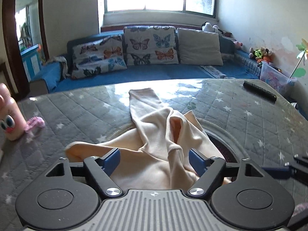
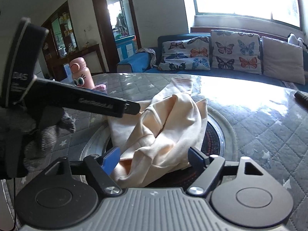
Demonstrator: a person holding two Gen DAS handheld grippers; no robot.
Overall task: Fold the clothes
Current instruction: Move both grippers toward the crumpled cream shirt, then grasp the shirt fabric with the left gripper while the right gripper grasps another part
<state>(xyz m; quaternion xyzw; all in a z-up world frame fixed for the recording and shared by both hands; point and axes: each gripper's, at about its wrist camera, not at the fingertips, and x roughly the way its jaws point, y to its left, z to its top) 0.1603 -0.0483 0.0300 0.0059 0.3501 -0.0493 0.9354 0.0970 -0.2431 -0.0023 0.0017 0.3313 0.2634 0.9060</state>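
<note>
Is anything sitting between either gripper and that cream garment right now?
Nothing visible. The cream garment already lies bunched between the blue pads of the left gripper and of the right gripper. The pink bottle and the remote sit off to the sides.

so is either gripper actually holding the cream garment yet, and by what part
Cannot be told for sure. The cream garment lies bunched between the fingers of both the left gripper and right gripper, but neither visibly pinches it.

garment [image 1: 154,132]: 1; cushions [image 1: 152,45]: 3; pink bottle [image 2: 81,75]: 1; remote [image 1: 259,93]: 1
</note>
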